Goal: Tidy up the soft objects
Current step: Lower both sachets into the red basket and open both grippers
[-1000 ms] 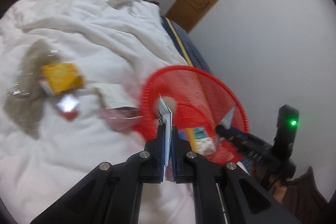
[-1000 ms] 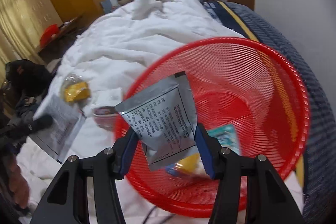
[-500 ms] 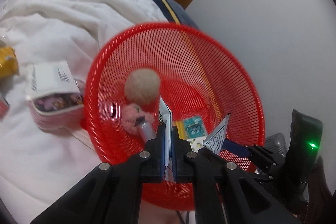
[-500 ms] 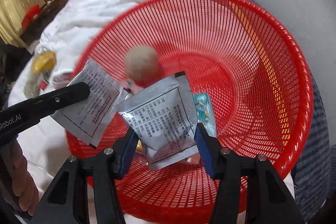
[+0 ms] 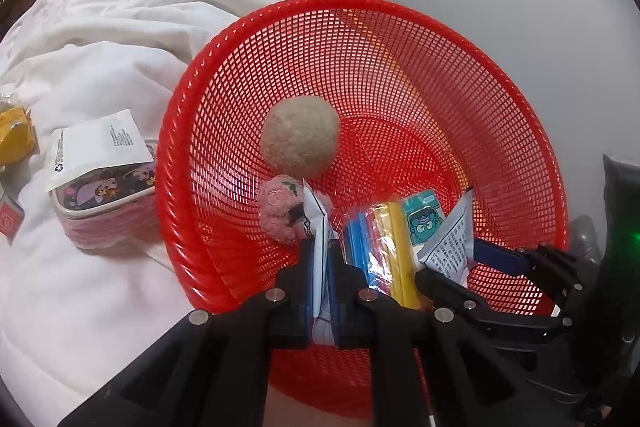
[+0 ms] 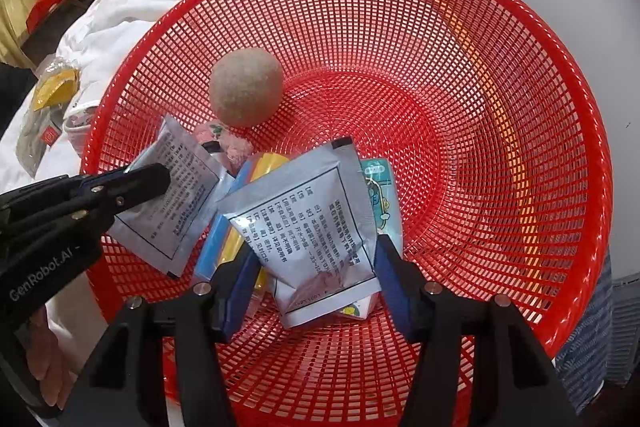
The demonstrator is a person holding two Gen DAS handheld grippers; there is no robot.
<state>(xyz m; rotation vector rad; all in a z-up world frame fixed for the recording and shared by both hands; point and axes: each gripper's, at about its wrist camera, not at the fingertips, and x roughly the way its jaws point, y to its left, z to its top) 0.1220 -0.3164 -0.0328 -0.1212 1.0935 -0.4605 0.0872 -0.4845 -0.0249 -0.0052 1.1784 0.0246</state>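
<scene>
Right wrist view shows the drop-off step: the right gripper [image 6: 312, 267] is clamped on a silver printed foil sachet [image 6: 308, 227] over the round red plastic mesh basket [image 6: 520, 107]. Left gripper [image 5: 323, 255] pinches a second silver sachet [image 6: 172, 195] edge-on. Next, I judge, both release. Since half a second ago both have sunk deeper into the basket.

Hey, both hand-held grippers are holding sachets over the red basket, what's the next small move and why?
Probably open both and let the sachets drop. The left hand-held gripper pinches its silver sachet and the right hand-held gripper holds its silver sachet, both already inside the red basket's rim, just above the packets, beige ball and pink plush lying there.
</scene>
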